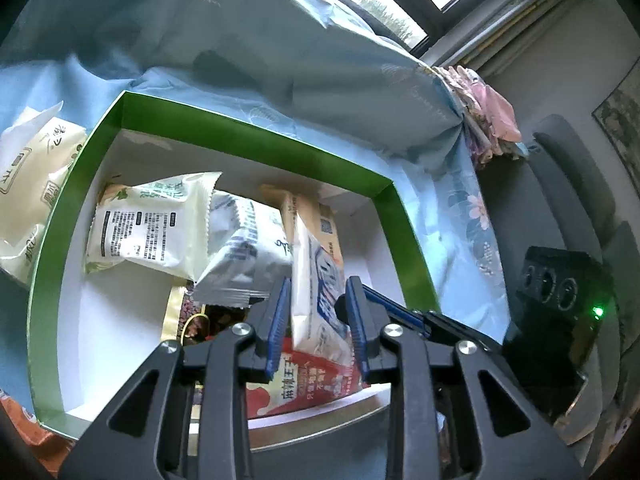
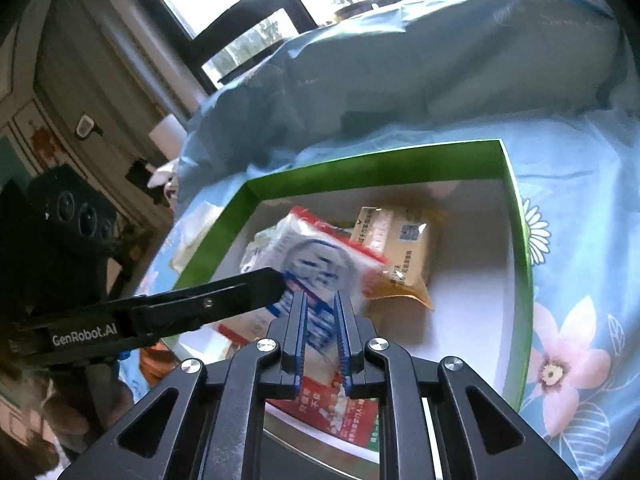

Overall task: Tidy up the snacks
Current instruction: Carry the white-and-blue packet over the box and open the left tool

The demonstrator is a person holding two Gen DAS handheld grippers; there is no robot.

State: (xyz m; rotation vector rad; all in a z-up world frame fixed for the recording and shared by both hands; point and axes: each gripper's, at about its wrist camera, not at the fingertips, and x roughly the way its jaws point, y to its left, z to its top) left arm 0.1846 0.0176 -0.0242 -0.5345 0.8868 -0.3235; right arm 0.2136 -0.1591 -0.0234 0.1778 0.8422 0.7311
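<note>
While upright in box [image 1: 60, 216] | white-blue packet [image 1: 320, 280] | long axis vertical

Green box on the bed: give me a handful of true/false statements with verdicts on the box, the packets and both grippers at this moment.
1. The green box holds several snack packets. True.
2. Both grippers pinch the same white-and-blue packet. True: the left gripper and right gripper each have it between their fingers.
3. The box has a closed lid. False: it is open-topped, white inside.
4. Every packet lies inside the box. False: a cream packet lies outside its left wall.
5. The box sits on bare wood. False: it rests on blue floral bedding.
</note>
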